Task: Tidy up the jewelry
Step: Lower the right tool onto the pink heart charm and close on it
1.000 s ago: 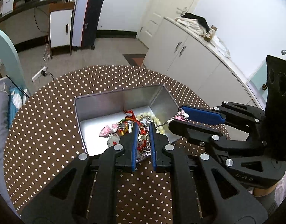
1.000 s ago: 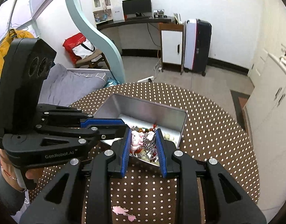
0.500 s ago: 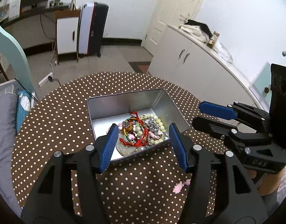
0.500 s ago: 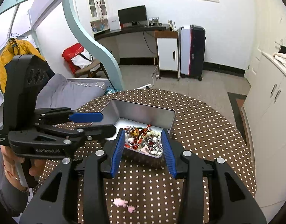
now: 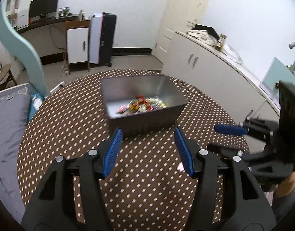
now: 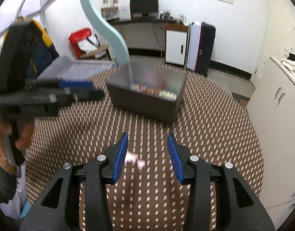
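Left gripper [image 5: 147, 146] – fingers spread wide, empty, held short of metal tin [image 5: 143, 104], likely done there.

Tin mid-table on polka-dot tablecloth [image 5: 70, 115]; tangled jewelry [image 5: 141, 105] heaped inside.

Pink charm [image 6: 134, 158] loose on cloth, between parted fingers of right gripper [image 6: 147, 154] – probably next pick.

No readable writing; frames blurred.

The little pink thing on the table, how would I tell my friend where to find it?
Start at the round brown table with white dots, then find the metal box of jewelry on it. Come toward the camera from the box: the little pink trinket lies alone on the cloth, between the right hand-held gripper's open blue fingers. It is the only jewelry outside the box.
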Demonstrator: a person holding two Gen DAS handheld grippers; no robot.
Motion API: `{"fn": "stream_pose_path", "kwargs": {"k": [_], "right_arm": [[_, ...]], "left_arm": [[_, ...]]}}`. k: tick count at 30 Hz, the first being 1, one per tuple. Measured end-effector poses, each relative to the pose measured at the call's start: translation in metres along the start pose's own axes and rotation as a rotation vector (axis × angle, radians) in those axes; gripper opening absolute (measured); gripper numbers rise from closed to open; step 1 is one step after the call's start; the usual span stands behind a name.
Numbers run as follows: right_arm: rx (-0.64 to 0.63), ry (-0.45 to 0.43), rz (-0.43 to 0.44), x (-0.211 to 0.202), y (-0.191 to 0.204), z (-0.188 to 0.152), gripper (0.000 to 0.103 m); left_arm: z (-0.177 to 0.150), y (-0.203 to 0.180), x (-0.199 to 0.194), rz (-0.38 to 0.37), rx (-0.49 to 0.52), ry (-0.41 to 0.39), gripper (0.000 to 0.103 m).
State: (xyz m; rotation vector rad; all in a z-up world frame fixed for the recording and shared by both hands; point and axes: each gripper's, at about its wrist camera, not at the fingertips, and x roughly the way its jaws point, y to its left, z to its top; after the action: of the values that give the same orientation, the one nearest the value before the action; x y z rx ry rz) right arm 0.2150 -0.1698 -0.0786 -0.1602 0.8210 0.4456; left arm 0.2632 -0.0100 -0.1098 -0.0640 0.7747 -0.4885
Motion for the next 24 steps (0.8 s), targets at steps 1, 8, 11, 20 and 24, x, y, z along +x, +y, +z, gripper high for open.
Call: {"fn": "stream_pose_path", "kwargs": {"k": [1,8,11,20,24], "right_arm": [[-0.01,0.023,0.005,0.007,0.004,-0.008,0.04],[-0.08,0.083,-0.028,0.036,0.023,-0.026,0.041],[-0.094,0.083,-0.011,0.043,0.026,-0.026,0.041],[-0.128,0.088,0.013,0.056,0.025,-0.023,0.017],[-0.127,0.093,0.017,0.057,0.021,-0.02,0.014]], "left_arm": [[-0.004,0.003,-0.001,0.011,-0.011,0.001,0.057],[-0.018,0.024,-0.004,0.079,-0.058,0.011,0.058],[-0.016,0.03,-0.005,0.089,-0.079,0.006,0.06],[0.001,0.044,-0.002,0.11,-0.107,-0.006,0.061],[0.014,0.048,0.007,0.118,-0.125,-0.016,0.061]]}}
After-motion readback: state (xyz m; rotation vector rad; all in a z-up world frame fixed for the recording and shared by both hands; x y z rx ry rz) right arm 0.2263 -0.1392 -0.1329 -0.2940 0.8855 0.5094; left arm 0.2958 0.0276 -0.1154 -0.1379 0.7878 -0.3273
